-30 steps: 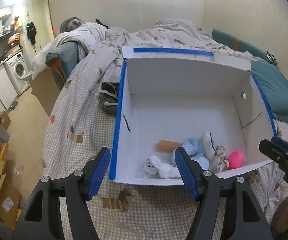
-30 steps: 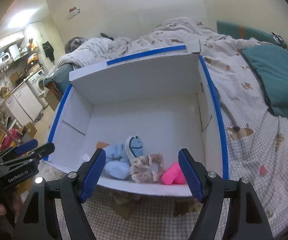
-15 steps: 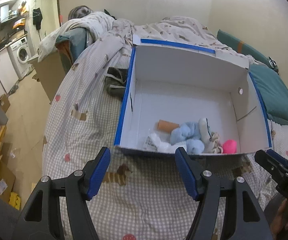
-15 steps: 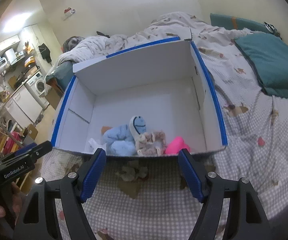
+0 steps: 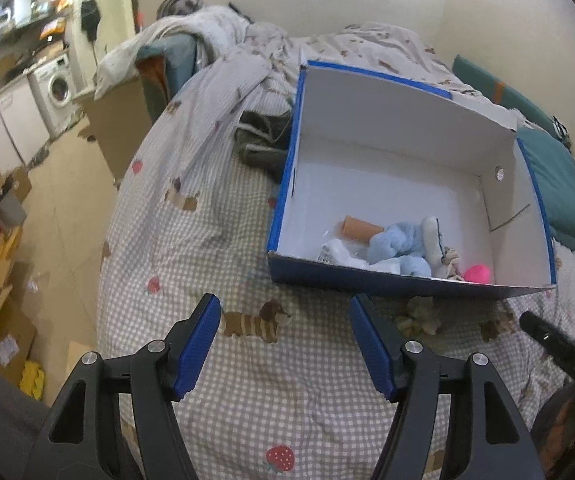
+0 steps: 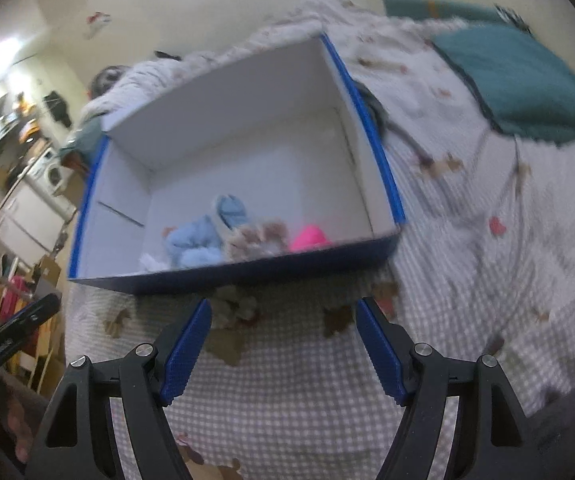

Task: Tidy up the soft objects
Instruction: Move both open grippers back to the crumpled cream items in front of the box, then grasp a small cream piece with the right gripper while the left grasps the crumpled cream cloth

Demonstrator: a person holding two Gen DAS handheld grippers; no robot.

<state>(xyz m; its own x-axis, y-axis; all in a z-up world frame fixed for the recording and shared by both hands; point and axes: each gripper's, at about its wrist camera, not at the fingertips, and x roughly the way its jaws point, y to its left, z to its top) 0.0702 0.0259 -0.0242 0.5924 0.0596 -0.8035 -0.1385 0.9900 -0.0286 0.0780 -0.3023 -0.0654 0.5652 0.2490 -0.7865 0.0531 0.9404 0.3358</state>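
Both your claws have pulled back from the box over the bed: left claw and right claw spread, empty. Soft toys bunched along box's near wall; one fuzzy piece lies outside.

A box sits on the bed, toward 1 o'clock in the left wrist view. Soft toys cluster inside along its near wall, a tube behind them at 10 o'clock and a ball at 3 o'clock. A garment lies left of the box, a cushion right of it. A washing machine stands at far left.
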